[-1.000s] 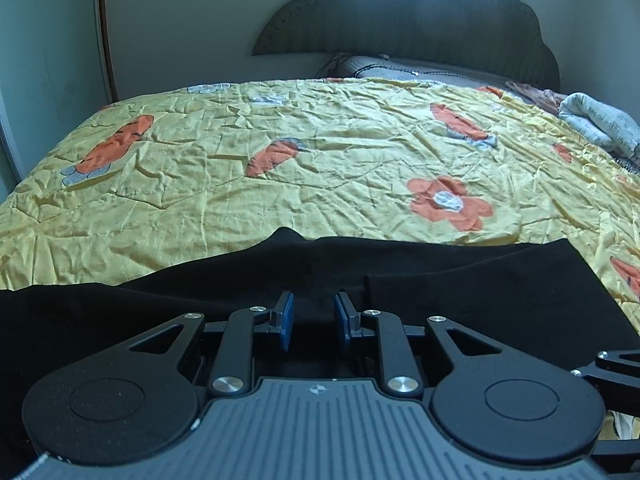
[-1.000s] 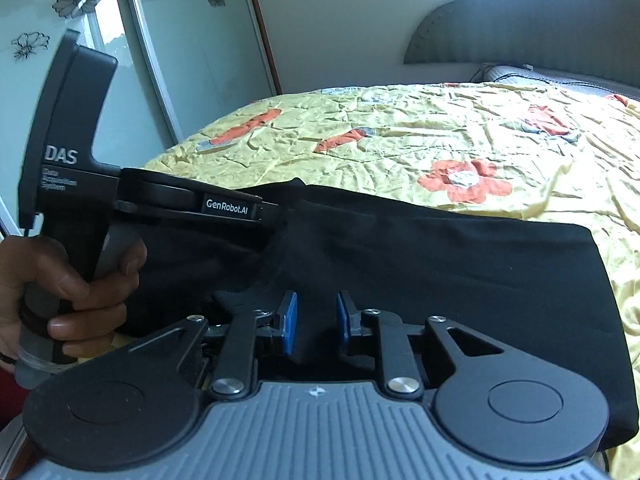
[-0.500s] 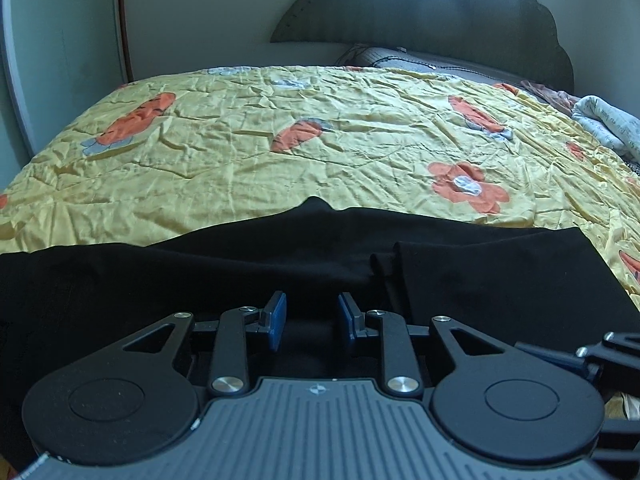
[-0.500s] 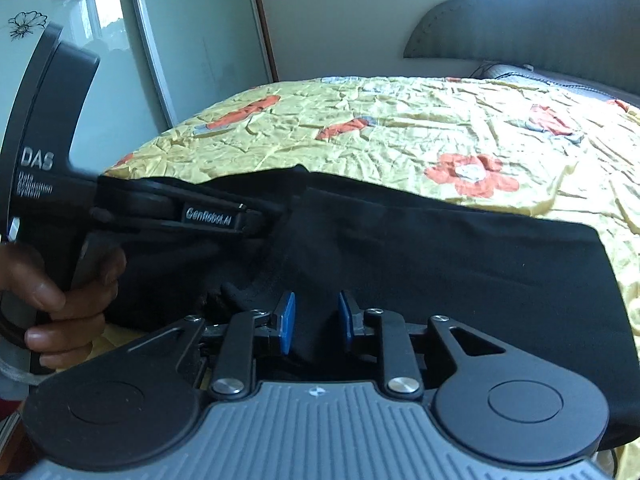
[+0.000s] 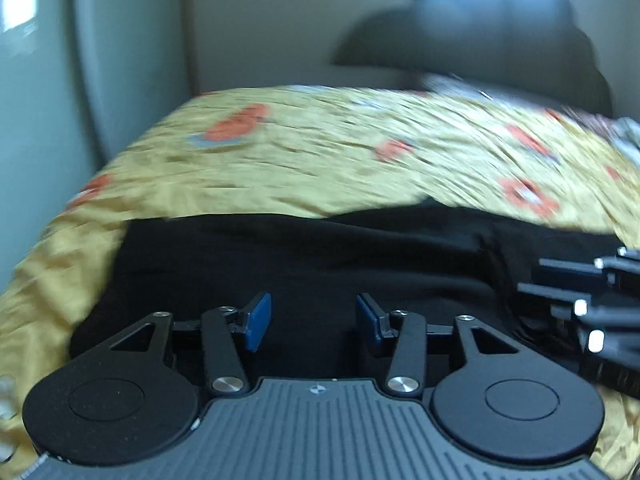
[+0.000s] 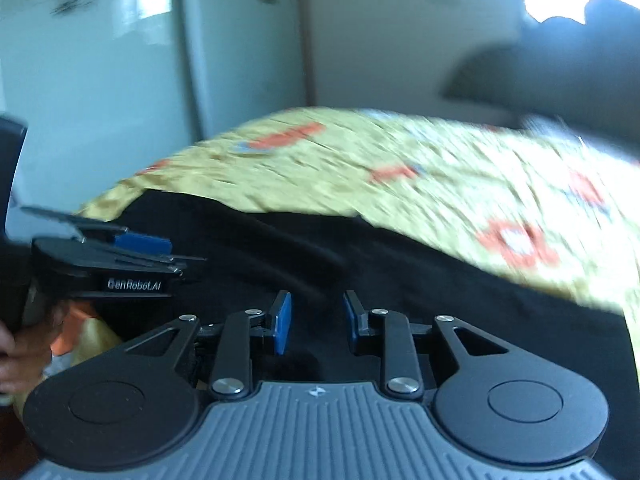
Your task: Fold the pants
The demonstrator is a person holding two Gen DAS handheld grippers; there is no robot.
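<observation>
Yellow quilted bedspread (image 5: 304,176), wrinkled, printed with orange flowers, covers the whole bed and serves as the working surface; both views are smeared by blur, so fine detail is lost. Room: pale wall (image 5: 280,28) behind the bed, a dark scalloped headboard (image 5: 492,40) against it with a bright window above, and pale glossy wardrobe panels (image 6: 120,80) on the left side (faint flower decals, barely legible). Item, principal: black pants (image 5: 304,264), lying flat across the near edge of the bedspread, spread from the left edge of the bed towards the right, with a raised fold line running through the cloth in the right wrist view (image 6: 304,248). Item: left gripper (image 5: 314,316), above the pants, blue pads (image 5: 258,316) standing well apart; its jaws have just been opening, with nothing pinched between them, only dark cloth seen beyond the gap. Item: right gripper (image 6: 314,322), likewise over the pants, its jaws have just been opening a little and now stand moderately apart, gripping nothing. Obstructions: the right gripper's black linkage (image 5: 592,312) intrudes at the right edge of the left wrist view, over the pants. At the left of the right wrist view, the left gripper (image 6: 112,264) shows side-on, held by a person's hand (image 6: 20,352).
</observation>
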